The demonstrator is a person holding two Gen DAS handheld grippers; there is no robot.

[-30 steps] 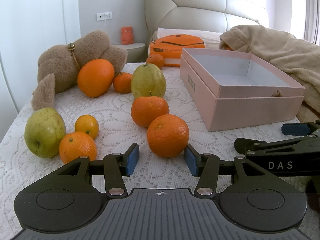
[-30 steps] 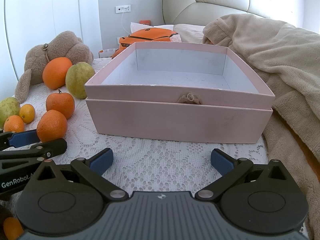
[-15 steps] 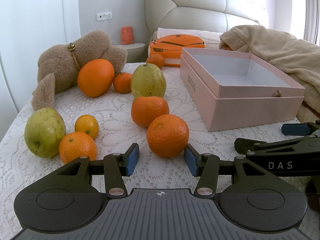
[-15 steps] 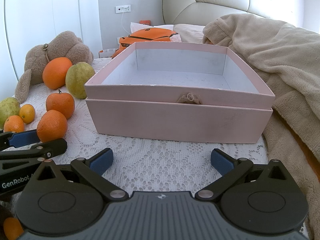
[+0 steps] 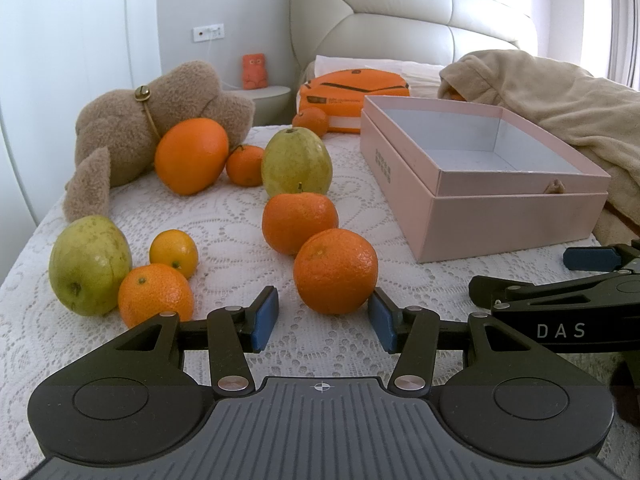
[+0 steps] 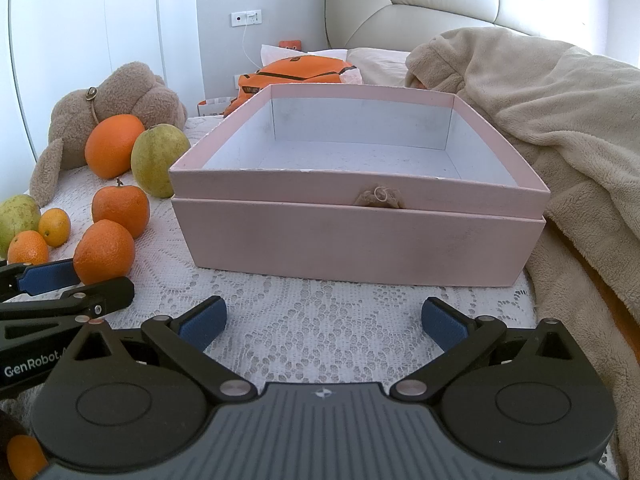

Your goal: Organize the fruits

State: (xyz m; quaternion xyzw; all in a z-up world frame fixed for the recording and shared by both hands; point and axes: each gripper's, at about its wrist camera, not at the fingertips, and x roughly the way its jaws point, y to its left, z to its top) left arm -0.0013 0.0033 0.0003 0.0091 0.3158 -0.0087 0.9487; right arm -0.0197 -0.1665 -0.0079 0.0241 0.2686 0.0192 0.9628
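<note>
Fingers of left gripper part open, empty, nearest orange at 12 o'clock just short of the pads; right gripper wide open, empty. Pink box at its 12 o'clock holds nothing. Every fruit sits on the lace cover from 9 to 12, so all sorting remains.

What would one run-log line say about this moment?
left tool: open, nearest orange just ahead of its pads, not gripped | right tool: open, holding nothing, facing pink box | box: no fruit visible inside
</note>
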